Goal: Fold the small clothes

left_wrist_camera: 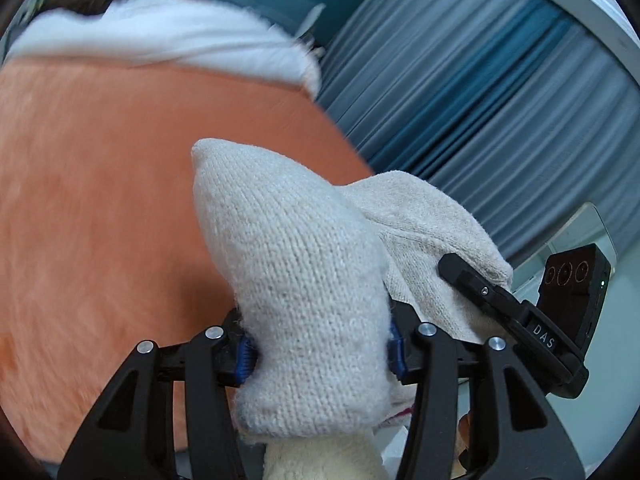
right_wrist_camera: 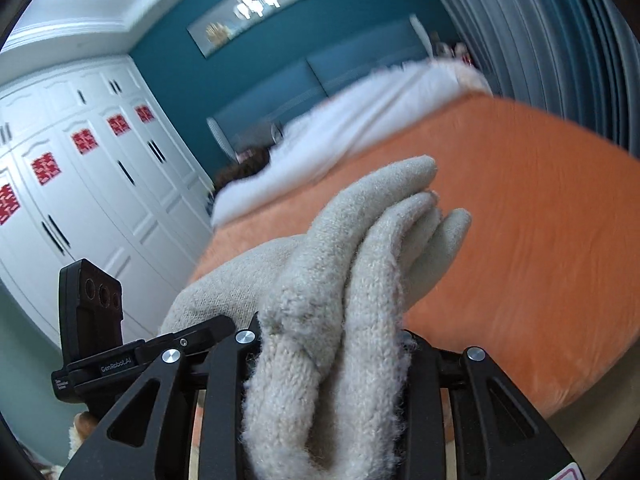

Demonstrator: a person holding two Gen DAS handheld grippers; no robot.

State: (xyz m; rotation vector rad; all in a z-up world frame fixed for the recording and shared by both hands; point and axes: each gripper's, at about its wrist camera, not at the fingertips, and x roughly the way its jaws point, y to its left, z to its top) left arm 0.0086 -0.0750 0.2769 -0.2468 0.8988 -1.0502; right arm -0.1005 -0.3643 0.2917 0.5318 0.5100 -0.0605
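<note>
A cream knitted glove (left_wrist_camera: 296, 272) is held up in the air above an orange bed cover (left_wrist_camera: 100, 200). My left gripper (left_wrist_camera: 320, 354) is shut on one end of it, blue pads pressing both sides. My right gripper (right_wrist_camera: 332, 360) is shut on the other end, where the knitted glove (right_wrist_camera: 360, 248) shows its fingers pointing away over the orange bed cover (right_wrist_camera: 520, 240). The right gripper's body (left_wrist_camera: 516, 312) shows at the right of the left wrist view, touching the cloth. The left gripper's body (right_wrist_camera: 132, 356) shows at the left of the right wrist view.
A white blanket (left_wrist_camera: 160, 36) lies bunched at the head of the bed, also in the right wrist view (right_wrist_camera: 340, 120). Grey-blue curtains (left_wrist_camera: 480, 100) hang beside the bed. White wardrobes (right_wrist_camera: 80, 180) with red stickers stand on the other side. A teal wall (right_wrist_camera: 248, 80) is behind.
</note>
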